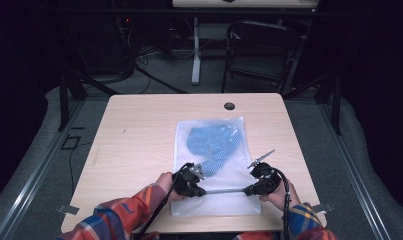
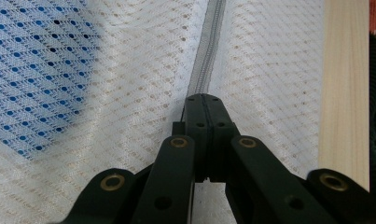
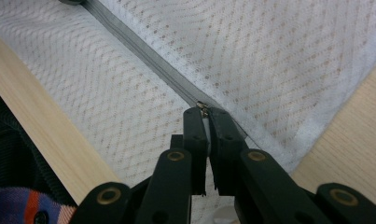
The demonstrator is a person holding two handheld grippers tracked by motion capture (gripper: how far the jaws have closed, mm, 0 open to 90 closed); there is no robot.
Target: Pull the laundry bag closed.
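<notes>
Flatly, white mesh bag [image 1: 216, 165], grey zipper [image 2: 205, 56]

Premises read as a lab or recording studio; black curtains enclose a lone pale wooden tabletop [image 1: 139, 130] standing on grey carpet. Loose cables [image 1: 149, 75] trail across the floor behind; a black metal chair [image 1: 259, 50] and a white desk leg [image 1: 195, 55] stand beyond.

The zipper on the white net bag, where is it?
In the high view, the zipper runs across the near end of the white mesh bag, close to the table's front edge, between the left tool and the right tool.
</notes>
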